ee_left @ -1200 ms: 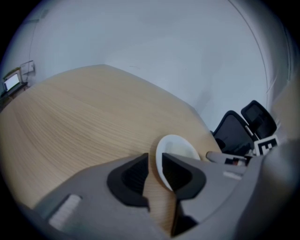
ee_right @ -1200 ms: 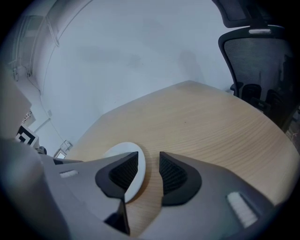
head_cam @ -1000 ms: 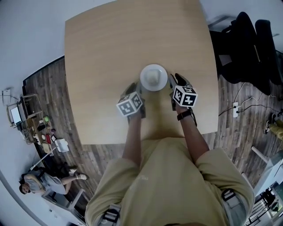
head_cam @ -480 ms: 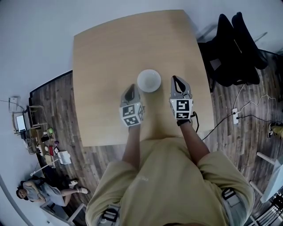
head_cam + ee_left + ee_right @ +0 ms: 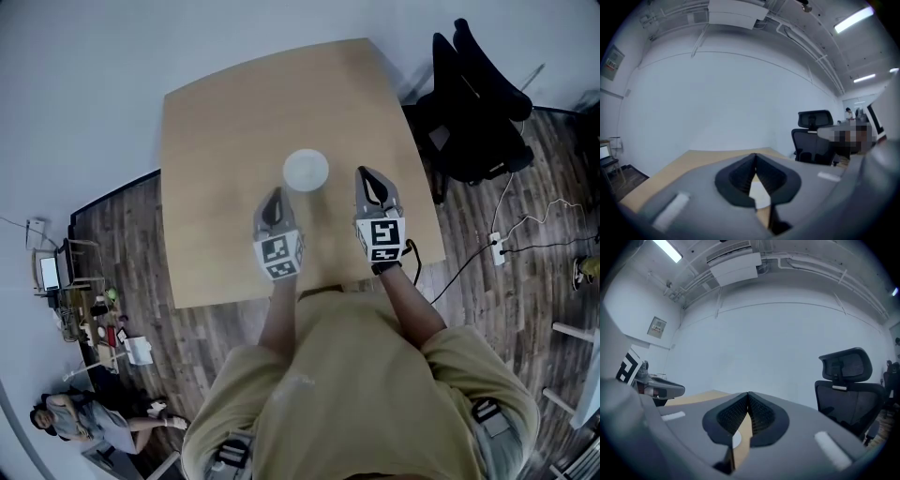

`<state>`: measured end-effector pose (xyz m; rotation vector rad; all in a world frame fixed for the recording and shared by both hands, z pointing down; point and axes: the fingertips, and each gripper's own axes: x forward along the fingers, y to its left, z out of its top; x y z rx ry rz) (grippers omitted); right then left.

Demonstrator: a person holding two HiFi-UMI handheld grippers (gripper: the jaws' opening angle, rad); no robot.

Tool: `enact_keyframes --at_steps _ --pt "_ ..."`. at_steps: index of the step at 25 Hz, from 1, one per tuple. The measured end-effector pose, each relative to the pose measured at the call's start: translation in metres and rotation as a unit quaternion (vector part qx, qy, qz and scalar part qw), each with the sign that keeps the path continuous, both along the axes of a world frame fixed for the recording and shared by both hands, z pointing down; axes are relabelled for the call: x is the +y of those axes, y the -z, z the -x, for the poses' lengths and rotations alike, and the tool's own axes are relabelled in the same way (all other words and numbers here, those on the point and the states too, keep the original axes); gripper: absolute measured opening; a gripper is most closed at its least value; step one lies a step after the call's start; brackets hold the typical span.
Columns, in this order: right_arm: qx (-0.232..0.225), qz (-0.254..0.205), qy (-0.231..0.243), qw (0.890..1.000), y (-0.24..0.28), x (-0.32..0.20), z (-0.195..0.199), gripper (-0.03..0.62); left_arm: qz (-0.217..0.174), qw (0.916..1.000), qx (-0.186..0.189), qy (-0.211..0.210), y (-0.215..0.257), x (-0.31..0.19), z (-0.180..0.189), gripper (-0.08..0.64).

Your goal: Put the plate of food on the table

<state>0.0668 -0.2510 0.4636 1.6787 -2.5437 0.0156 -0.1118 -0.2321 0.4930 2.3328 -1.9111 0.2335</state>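
Note:
A small round white plate (image 5: 306,170) sits on the light wooden table (image 5: 216,141), near its middle; what it carries cannot be made out. My left gripper (image 5: 274,194) hovers just short of the plate on its left side, shut and empty. My right gripper (image 5: 367,174) is to the plate's right, also shut with nothing in it. In the left gripper view the jaw tips (image 5: 755,157) meet, and a sliver of the plate (image 5: 759,192) shows below them. The right gripper view shows its tips (image 5: 748,395) closed, with a bit of plate (image 5: 736,439) beneath.
A black office chair (image 5: 473,103) stands off the table's right side, and cables with a power strip (image 5: 497,248) lie on the wood floor. A person (image 5: 80,422) sits on the floor at bottom left. The left gripper (image 5: 661,390) appears in the right gripper view.
Both grippers have drawn back from the plate toward the person's body, leaving it on the table. The right jaws have closed. The head view has shifted and takes in more of the room.

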Motion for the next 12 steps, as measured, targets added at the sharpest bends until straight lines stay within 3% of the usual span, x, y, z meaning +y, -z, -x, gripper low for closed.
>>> enact_keyframes --at_steps 12 --pt "-0.012 -0.005 -0.005 1.000 0.004 0.090 -0.035 0.005 -0.037 0.9989 0.019 0.021 0.024 0.100 -0.014 0.002"
